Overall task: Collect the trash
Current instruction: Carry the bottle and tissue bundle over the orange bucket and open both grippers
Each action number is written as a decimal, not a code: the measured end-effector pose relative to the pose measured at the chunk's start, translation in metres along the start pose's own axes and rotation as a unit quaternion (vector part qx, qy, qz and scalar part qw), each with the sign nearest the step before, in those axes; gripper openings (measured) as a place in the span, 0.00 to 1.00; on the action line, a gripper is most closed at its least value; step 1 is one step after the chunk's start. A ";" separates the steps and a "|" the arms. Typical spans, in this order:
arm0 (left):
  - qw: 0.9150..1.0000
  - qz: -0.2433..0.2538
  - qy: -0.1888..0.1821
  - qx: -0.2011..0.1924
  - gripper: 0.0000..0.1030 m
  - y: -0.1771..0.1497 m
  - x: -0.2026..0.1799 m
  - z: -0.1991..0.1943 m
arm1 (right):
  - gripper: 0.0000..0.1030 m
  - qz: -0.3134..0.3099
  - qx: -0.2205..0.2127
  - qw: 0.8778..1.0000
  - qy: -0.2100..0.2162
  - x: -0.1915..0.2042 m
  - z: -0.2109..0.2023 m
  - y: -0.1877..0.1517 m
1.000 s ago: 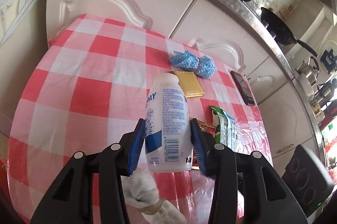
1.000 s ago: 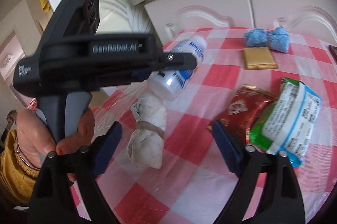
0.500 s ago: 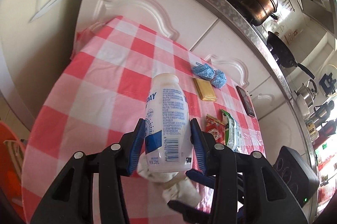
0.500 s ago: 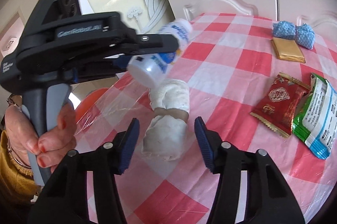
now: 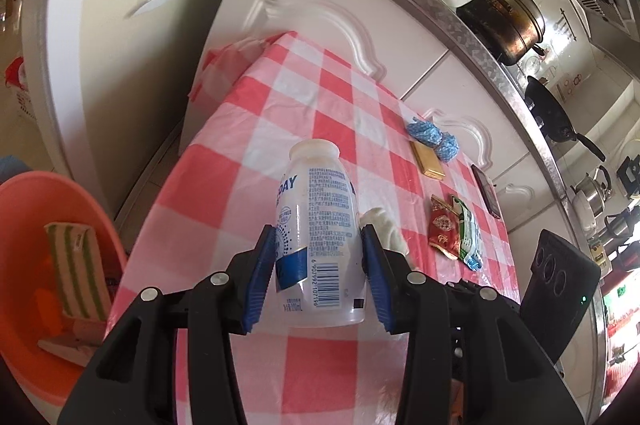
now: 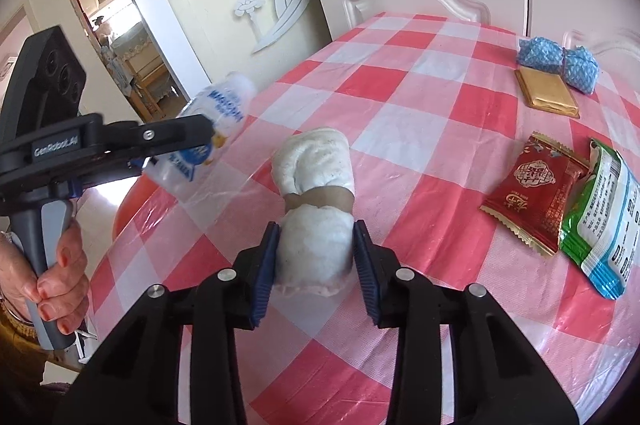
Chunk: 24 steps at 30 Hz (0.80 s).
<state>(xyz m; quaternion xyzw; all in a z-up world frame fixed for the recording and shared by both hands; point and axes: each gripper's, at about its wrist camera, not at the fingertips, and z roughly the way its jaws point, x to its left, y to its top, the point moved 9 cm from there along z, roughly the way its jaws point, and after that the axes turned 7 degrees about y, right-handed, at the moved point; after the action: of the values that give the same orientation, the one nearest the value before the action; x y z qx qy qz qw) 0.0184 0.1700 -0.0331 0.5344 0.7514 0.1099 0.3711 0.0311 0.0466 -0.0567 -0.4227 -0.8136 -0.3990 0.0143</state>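
Note:
My left gripper [image 5: 318, 239] is shut on a white plastic bottle [image 5: 316, 201] with blue print, held above the left edge of the red-checked table [image 5: 304, 97]. The right wrist view shows that bottle [image 6: 218, 109] at the left, tilted in the left gripper [image 6: 202, 135], which a hand [image 6: 60, 269] holds. My right gripper [image 6: 315, 239] is closing its jaws on a white cloth roll [image 6: 316, 165] tied with a brown band. Both blue pads touch the near end of the roll, which lies on the table.
An orange basin [image 5: 24, 209] holding a green-striped item sits on the floor left of the table. On the cloth lie a red packet [image 6: 528, 193], a green packet [image 6: 604, 213], a gold wrapper [image 6: 546, 91], a blue bundle [image 6: 556, 59] and a phone [image 5: 486, 191]. White cabinets stand behind.
The left gripper carried the bottle leftward past the table's edge, bringing the orange basin into view. The right jaws narrowed from wide apart until they met the white roll.

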 end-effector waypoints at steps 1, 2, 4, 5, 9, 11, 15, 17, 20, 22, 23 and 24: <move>1.000 -0.002 0.001 0.000 0.43 -0.001 0.004 -0.003 | 0.37 -0.001 0.000 1.000 -0.003 0.000 0.000 0.000; 1.000 -0.004 0.002 -0.001 0.43 -0.003 0.007 -0.005 | 0.36 -0.001 0.000 1.000 -0.005 0.000 -0.001 -0.001; 1.000 -0.008 0.004 -0.002 0.43 -0.005 0.013 -0.009 | 0.36 -0.003 0.001 1.000 -0.008 0.001 -0.002 -0.001; 1.000 -0.010 0.004 -0.002 0.43 -0.006 0.016 -0.012 | 0.35 -0.004 0.001 1.000 -0.010 0.002 -0.003 -0.002; 1.000 -0.016 0.003 -0.001 0.43 -0.012 0.025 -0.018 | 0.33 -0.004 -0.009 1.000 -0.021 -0.001 -0.007 0.001; 1.000 -0.018 0.002 -0.001 0.43 -0.014 0.028 -0.021 | 0.33 0.004 -0.012 1.000 -0.021 -0.004 -0.008 0.001; 1.000 -0.022 0.000 -0.004 0.43 -0.017 0.037 -0.031 | 0.32 0.014 -0.025 0.999 -0.022 -0.007 -0.014 0.002; 1.000 -0.024 0.001 -0.006 0.43 -0.018 0.043 -0.036 | 0.32 0.021 -0.029 0.999 -0.022 -0.009 -0.015 0.001; 1.000 -0.029 0.002 -0.008 0.43 -0.020 0.051 -0.043 | 0.32 0.029 -0.033 0.999 -0.020 -0.009 -0.018 -0.001; 0.999 -0.032 0.004 -0.011 0.43 -0.021 0.058 -0.048 | 0.32 0.031 -0.037 0.999 -0.022 -0.008 -0.021 -0.001; 0.999 -0.034 0.005 -0.012 0.43 -0.021 0.062 -0.051 | 0.32 0.032 -0.039 0.999 -0.023 -0.006 -0.022 -0.001; 0.999 -0.036 0.006 -0.013 0.43 -0.021 0.065 -0.054 | 0.32 0.032 -0.040 0.998 -0.023 -0.005 -0.023 0.000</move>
<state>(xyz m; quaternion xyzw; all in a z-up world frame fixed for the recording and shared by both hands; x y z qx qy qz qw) -0.0431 0.2316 -0.0361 0.5016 0.7708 0.1093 0.3771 0.0267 0.0276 -0.0428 -0.4576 -0.7832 -0.4208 -0.0084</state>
